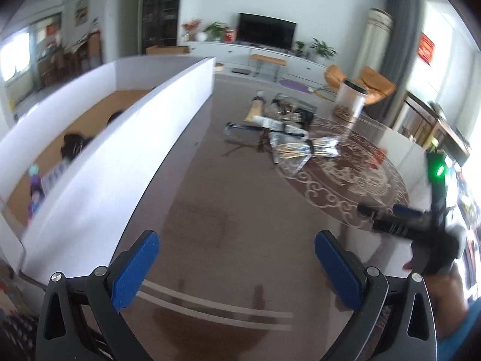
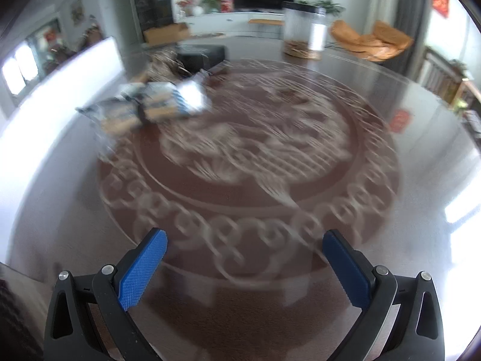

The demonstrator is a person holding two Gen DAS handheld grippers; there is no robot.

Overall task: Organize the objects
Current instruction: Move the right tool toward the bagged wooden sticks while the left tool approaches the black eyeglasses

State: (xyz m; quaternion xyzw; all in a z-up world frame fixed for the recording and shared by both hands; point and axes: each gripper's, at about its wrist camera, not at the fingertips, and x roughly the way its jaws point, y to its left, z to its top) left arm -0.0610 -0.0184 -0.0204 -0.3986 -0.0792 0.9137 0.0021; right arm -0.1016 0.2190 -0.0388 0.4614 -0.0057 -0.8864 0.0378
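both claws are spread wide and hold nothing: the left claw [image 1: 237,261] hangs over bare counter [image 1: 210,216] beside the white box [image 1: 114,162], the right claw [image 2: 245,263] over the patterned middle of the counter. the right view is smeared by motion, so a reach now toward the foil packets [image 2: 156,105] could land off target or shove them into the pile behind. the clear jar [image 2: 303,31] stands upright near the far edge, well apart from the packets; a careless sweep could tip it. it has a brownish layer at the bottom, too blurred to name. the box already has a few dark and purple items inside, hard to identify. the loose packets [image 1: 303,147] lie outside it.
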